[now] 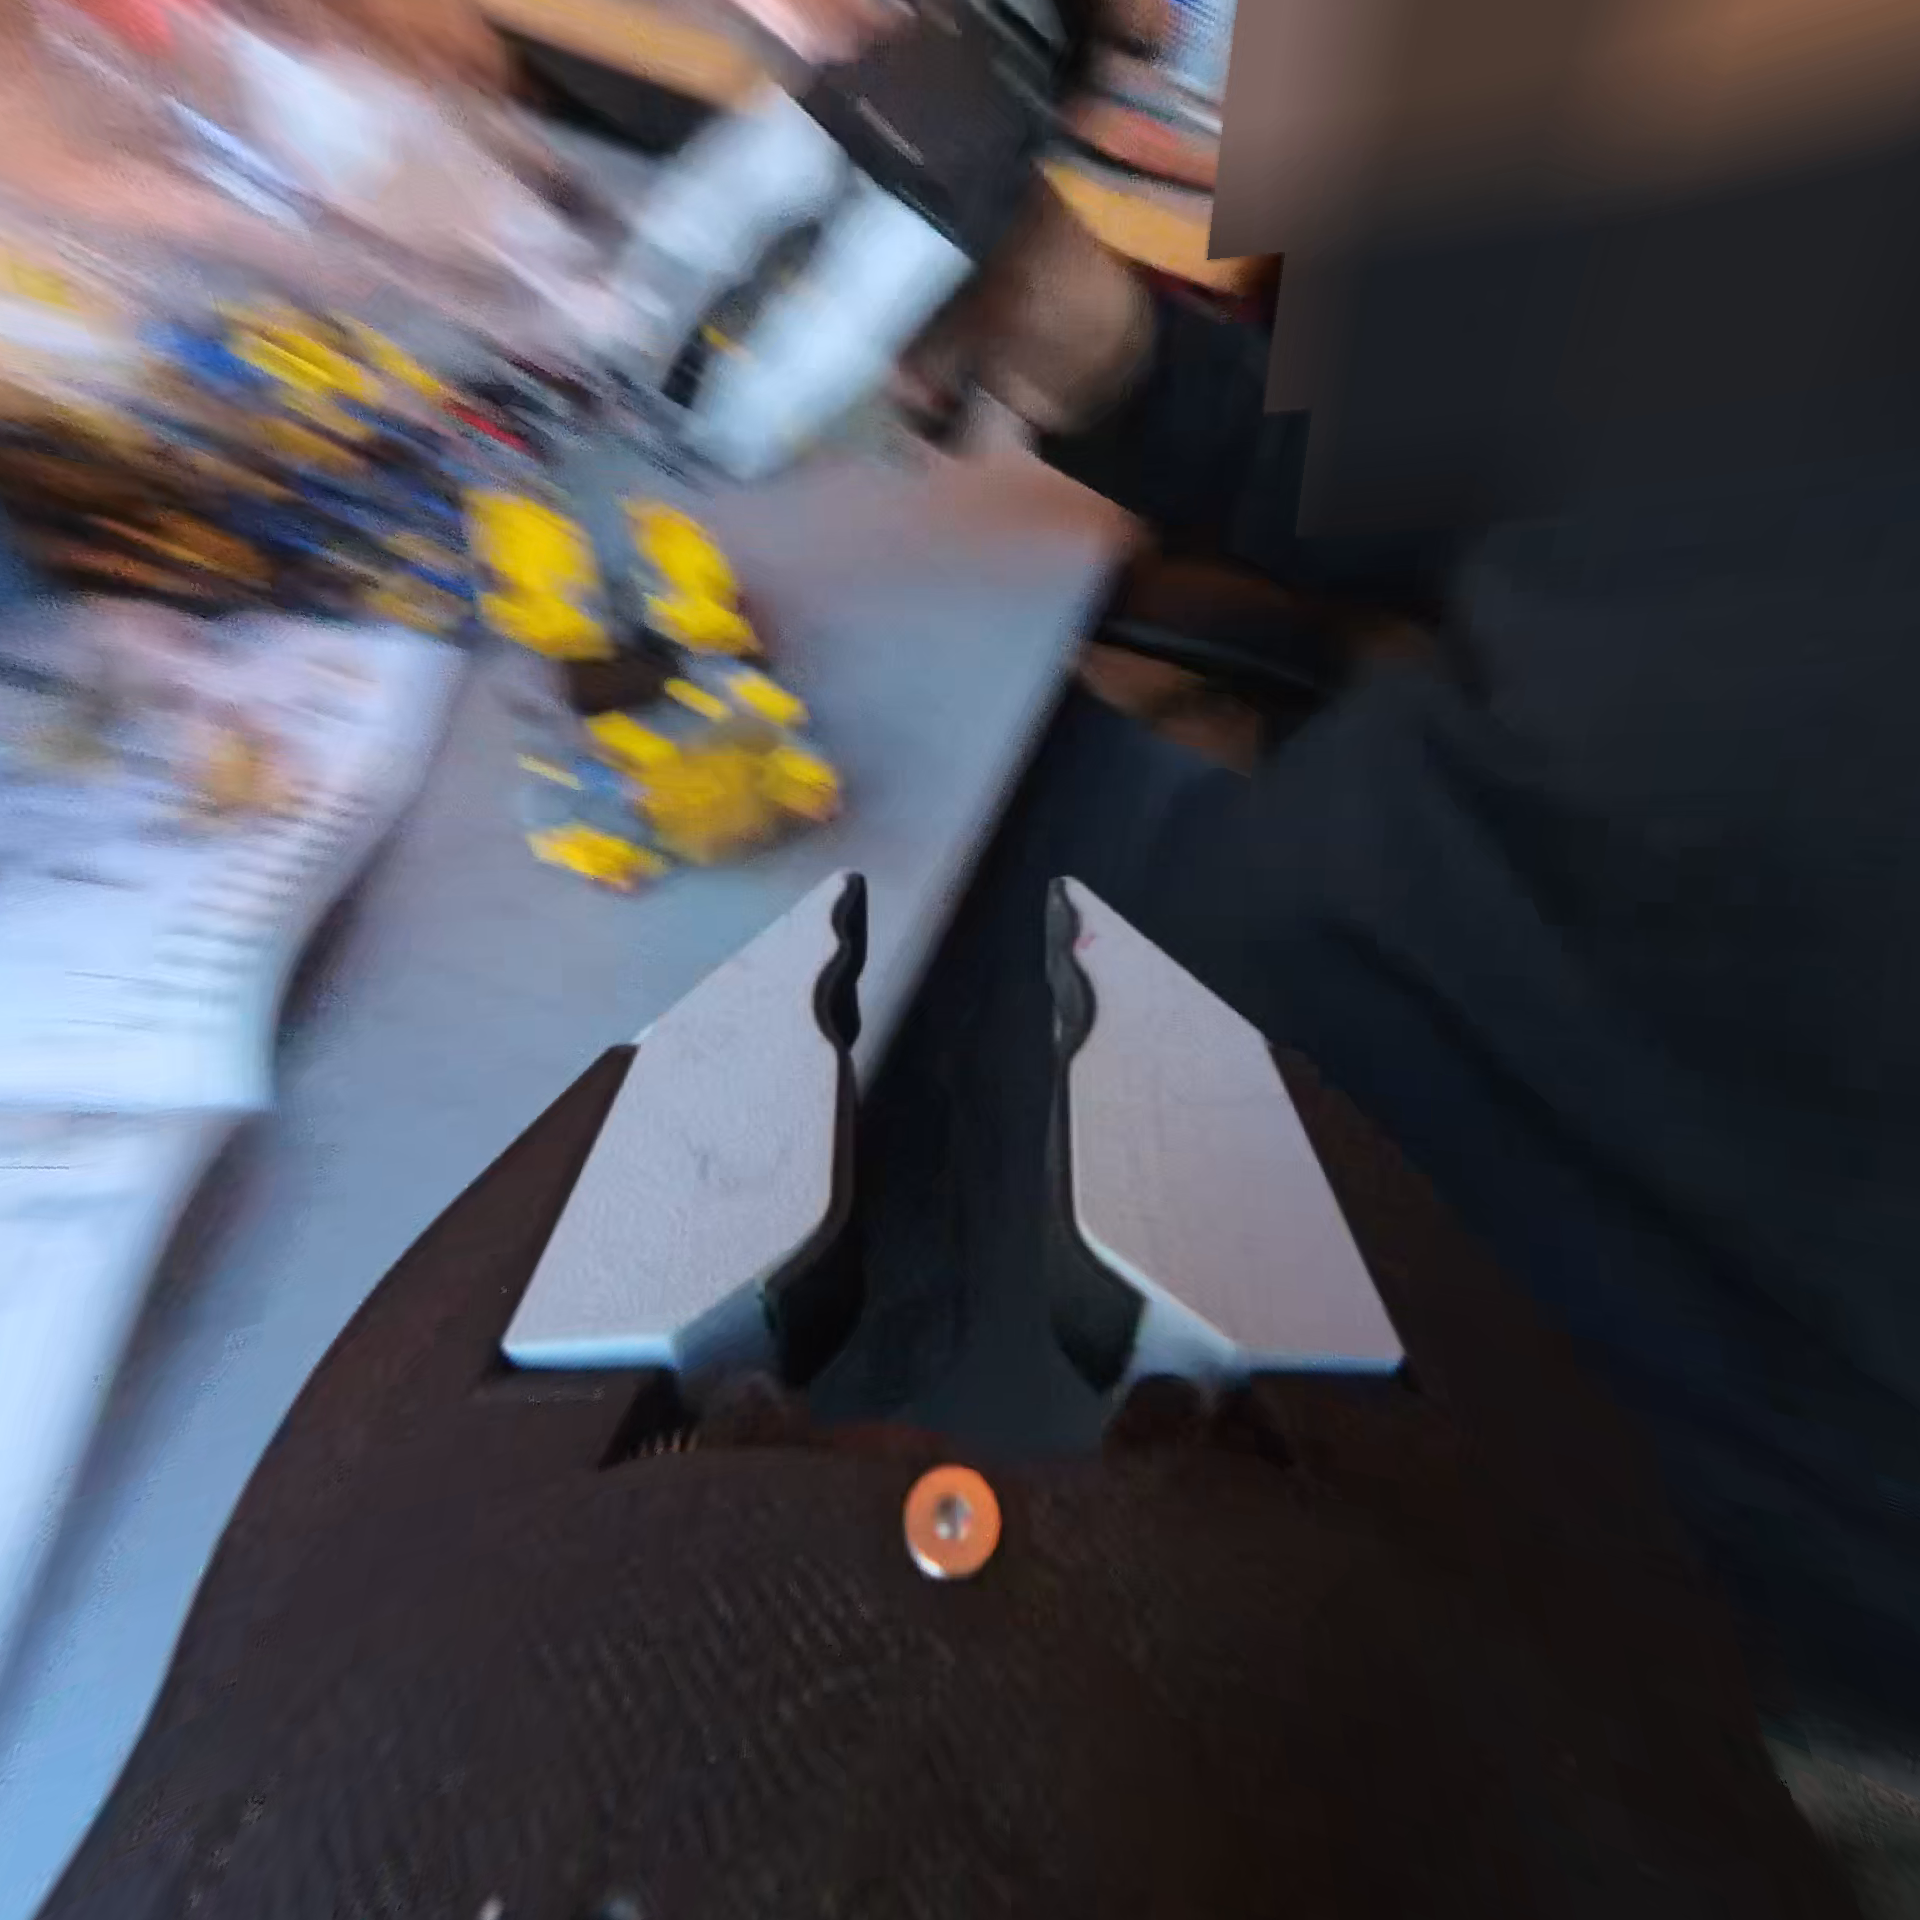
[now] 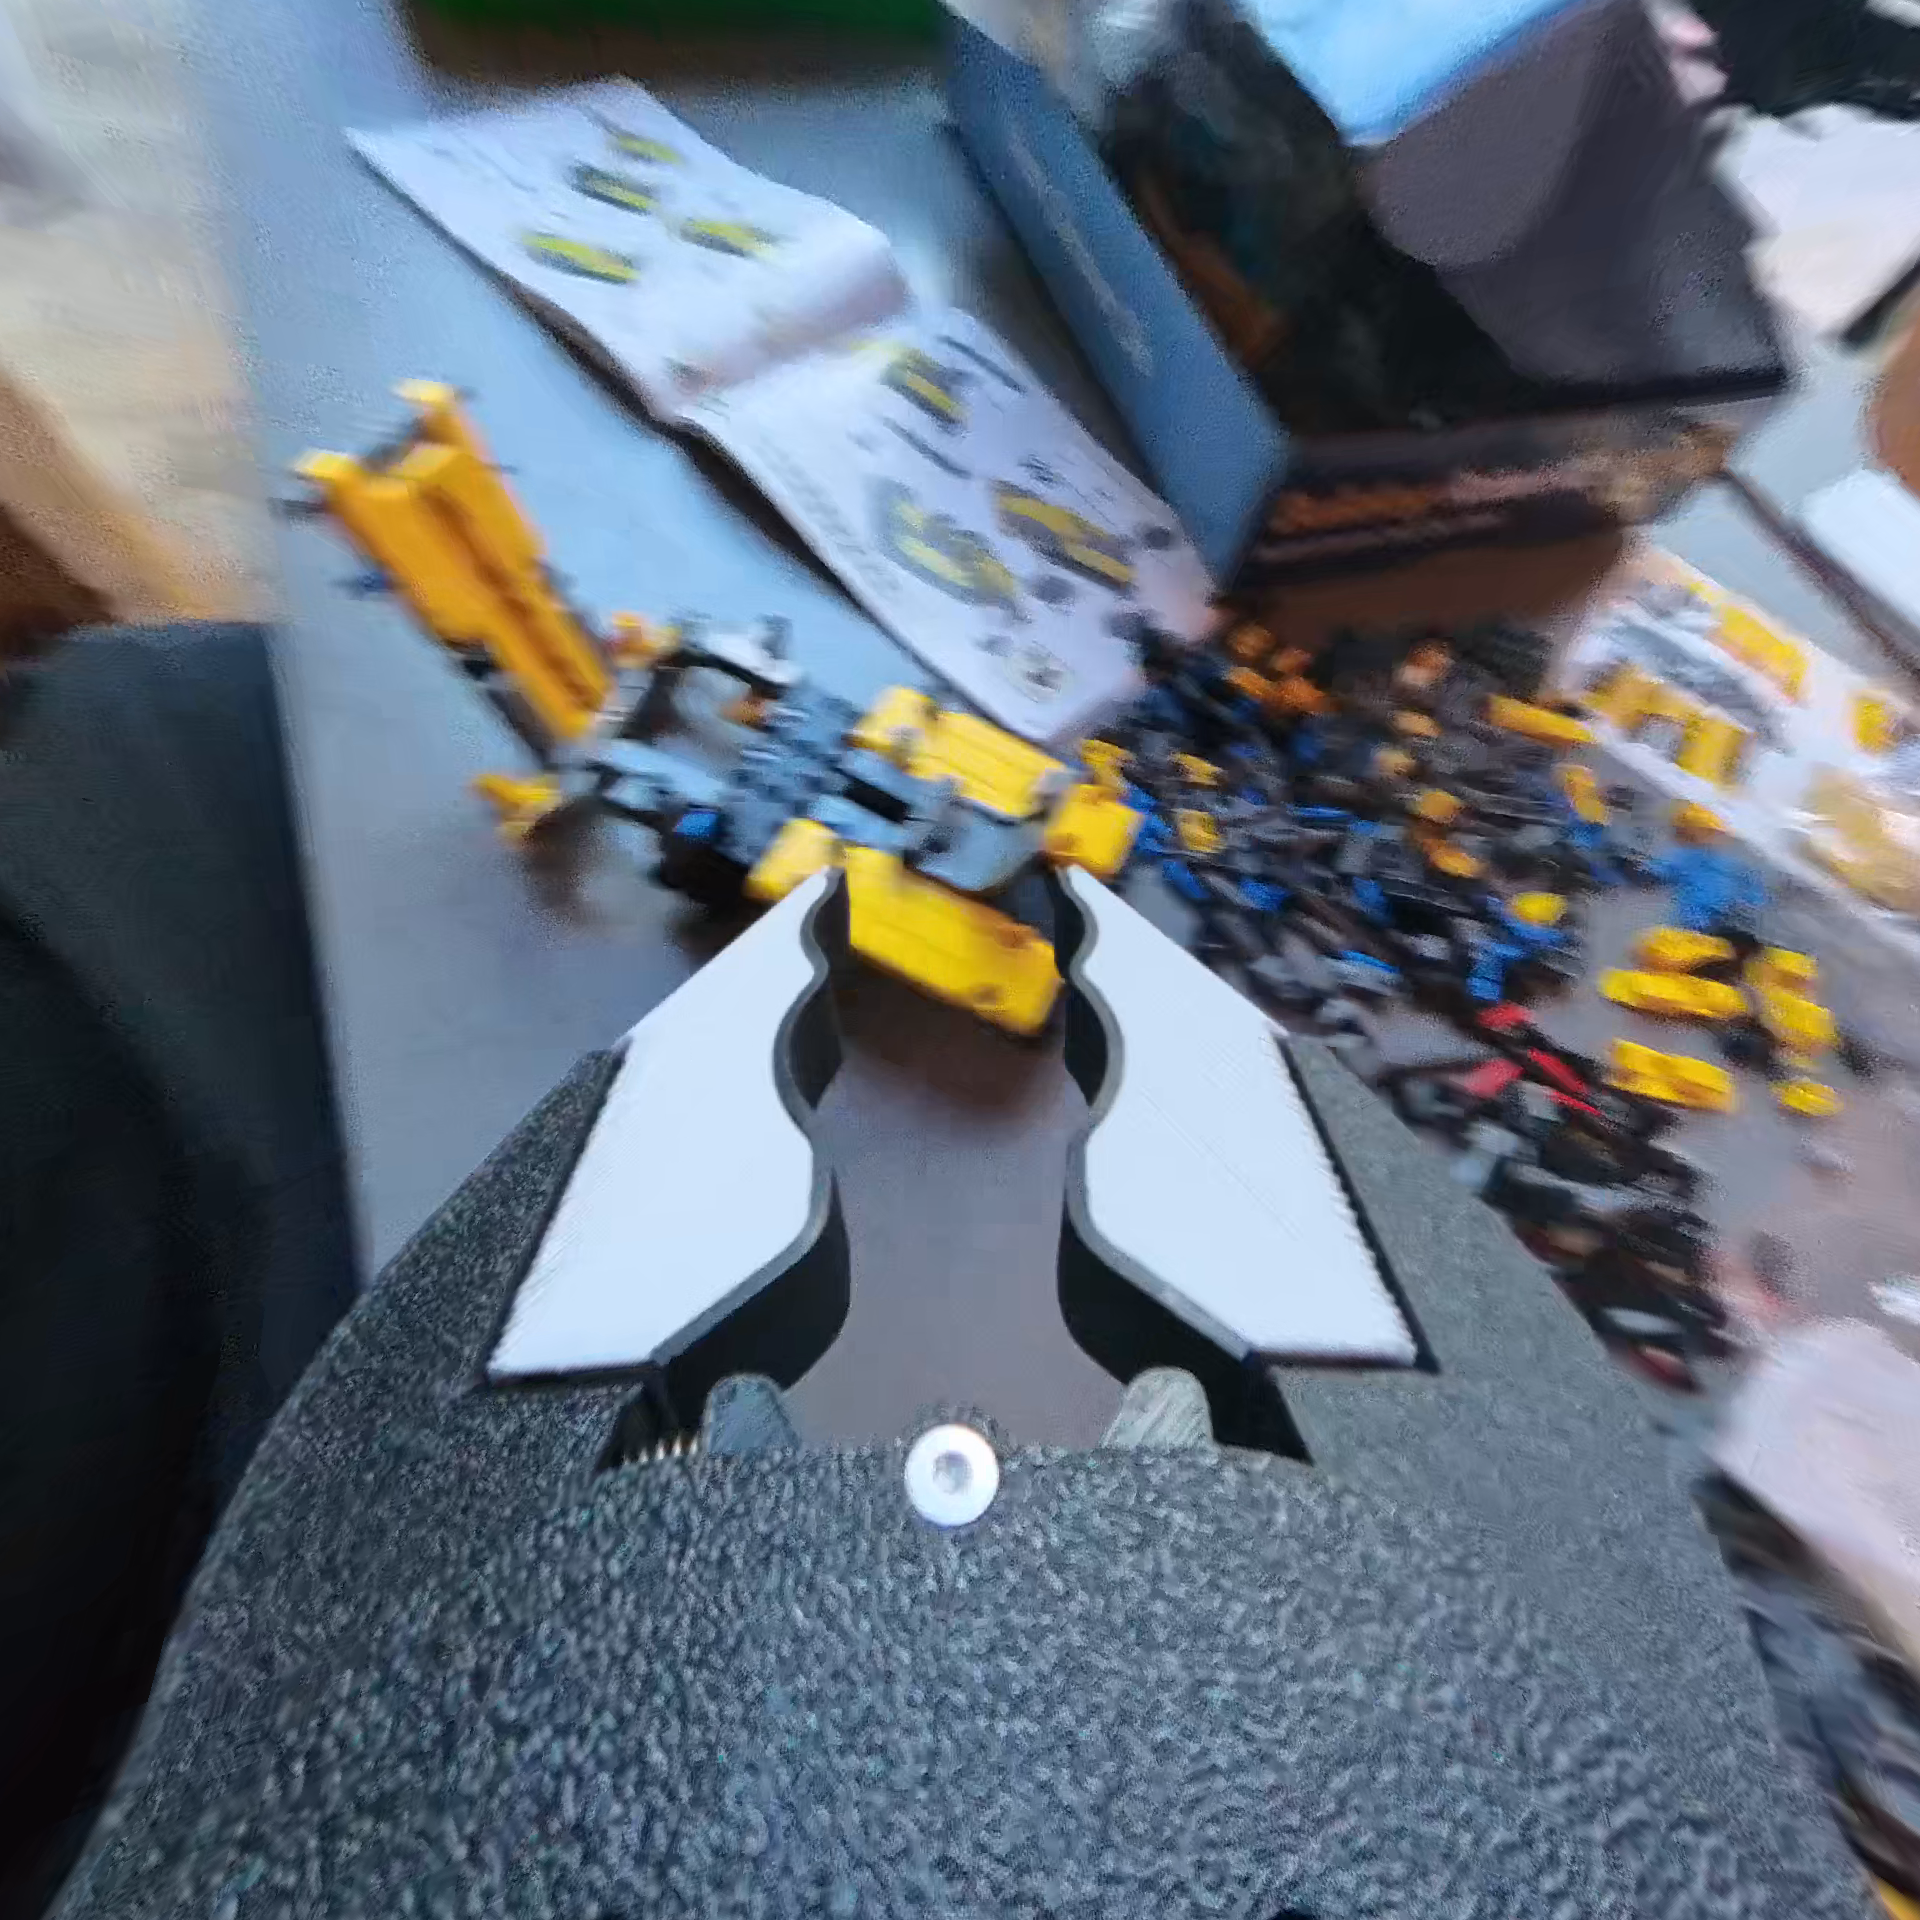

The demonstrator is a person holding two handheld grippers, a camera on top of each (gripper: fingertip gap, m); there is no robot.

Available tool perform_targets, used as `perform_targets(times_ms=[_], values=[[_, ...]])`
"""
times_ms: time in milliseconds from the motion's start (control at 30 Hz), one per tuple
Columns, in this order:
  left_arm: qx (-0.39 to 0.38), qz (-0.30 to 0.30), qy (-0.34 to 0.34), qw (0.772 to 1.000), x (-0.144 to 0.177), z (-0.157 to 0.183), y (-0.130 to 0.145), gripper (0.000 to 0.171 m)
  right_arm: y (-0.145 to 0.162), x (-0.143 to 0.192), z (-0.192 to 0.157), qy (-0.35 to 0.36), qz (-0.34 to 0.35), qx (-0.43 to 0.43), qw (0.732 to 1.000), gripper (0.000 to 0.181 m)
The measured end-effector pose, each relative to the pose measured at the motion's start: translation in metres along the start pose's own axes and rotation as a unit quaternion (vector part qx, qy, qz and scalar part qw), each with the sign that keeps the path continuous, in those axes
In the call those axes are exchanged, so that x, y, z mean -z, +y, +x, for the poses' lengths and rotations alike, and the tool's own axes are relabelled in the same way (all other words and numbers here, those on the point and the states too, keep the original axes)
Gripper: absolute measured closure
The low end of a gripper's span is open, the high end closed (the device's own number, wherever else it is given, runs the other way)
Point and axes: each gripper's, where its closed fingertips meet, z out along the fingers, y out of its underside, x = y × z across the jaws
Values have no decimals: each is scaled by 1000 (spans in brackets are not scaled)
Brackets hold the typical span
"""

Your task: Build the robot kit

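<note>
1. Yellow brick model lies on the tabletop, its near panel between the right gripper jaws, spread, apparently not touching.
2. Left gripper, jaws spread, empty, hangs near the tabletop edge.
3. Beyond the model: loose bricks, booklet; a careless nudge could scatter them.

— What's on the table?
— A yellow brick model, an open booklet, a box and loose bricks, all blurred.
</note>
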Motion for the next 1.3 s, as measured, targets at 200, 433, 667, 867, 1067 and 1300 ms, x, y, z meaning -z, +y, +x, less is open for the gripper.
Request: perform_targets(times_ms=[200, 433, 667, 867, 1067, 1300], values=[[-68, -87, -43, 993, -57, -101, -63, 140, 23, -26, -56, -67, -27, -44, 996, 145], [35, -246, 118, 961, -106, -67, 18, 149, 51, -32, 4, 37, -79, -56, 995, 145], [-2, -155, 46, 987, -127, -35, -14, 152, 44, -8, -34, -90, -28, -93, 991, 162], [-83, -237, 90, 964, -140, -71, -11, 147, 25, -21, -61, -82, -10, -129, 988, 161], [-39, -264, 201, 943, -142, -59, 1, 151, 23, -24, -55, -83, -8, -190, 978, 170], [70, -278, 150, 946, -133, -69, 7, 155, 30, -20, -53, -39, -5, -272, 962, 168]])
